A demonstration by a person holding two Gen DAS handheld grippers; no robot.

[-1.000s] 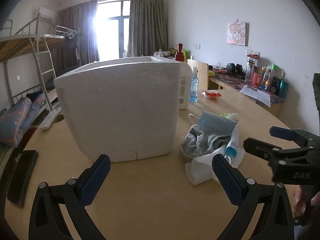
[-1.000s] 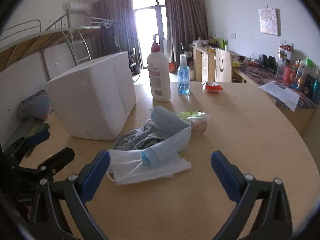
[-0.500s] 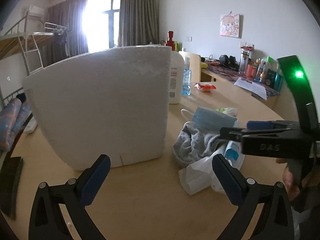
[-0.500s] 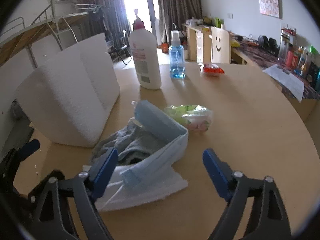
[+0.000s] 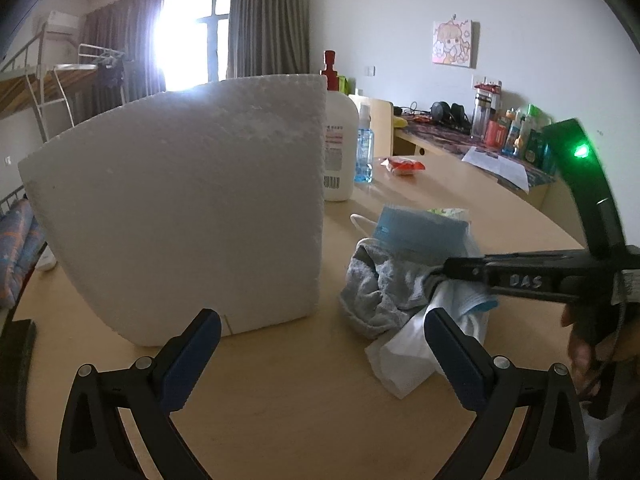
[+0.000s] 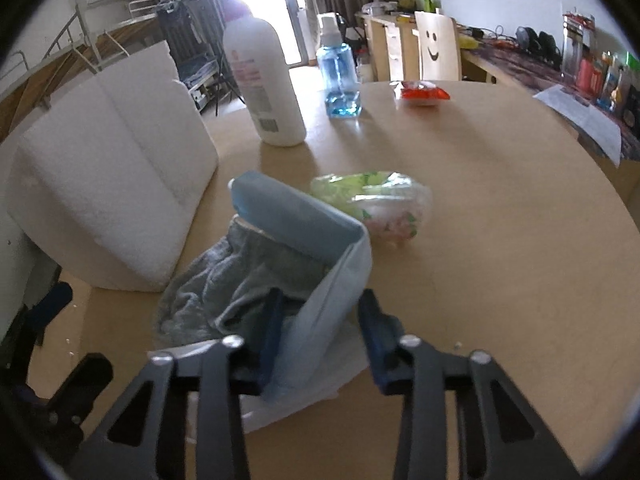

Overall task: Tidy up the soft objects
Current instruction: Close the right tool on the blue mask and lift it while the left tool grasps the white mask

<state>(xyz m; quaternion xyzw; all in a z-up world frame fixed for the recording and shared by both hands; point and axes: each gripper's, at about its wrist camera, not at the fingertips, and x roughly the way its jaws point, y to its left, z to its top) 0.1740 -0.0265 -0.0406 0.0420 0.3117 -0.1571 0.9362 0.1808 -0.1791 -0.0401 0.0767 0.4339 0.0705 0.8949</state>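
table [image 6: 500,280]: round, wooden; right view shows most of its top, left view mainly the near part
foam box [image 5: 180,216]: white, fills the left view; right view shows it at left, beside the soft pile
soft pile: grey cloth [image 6: 224,284], blue face mask [image 6: 320,248], white mask [image 5: 404,356] heaped mid-table
wet-wipe pack [image 6: 380,204]: clear in right view, nearly hidden in left
right gripper [image 6: 320,320]: jaws closing, blue mask between them
left gripper [image 5: 316,344]: jaws wide, nothing between, over bare table
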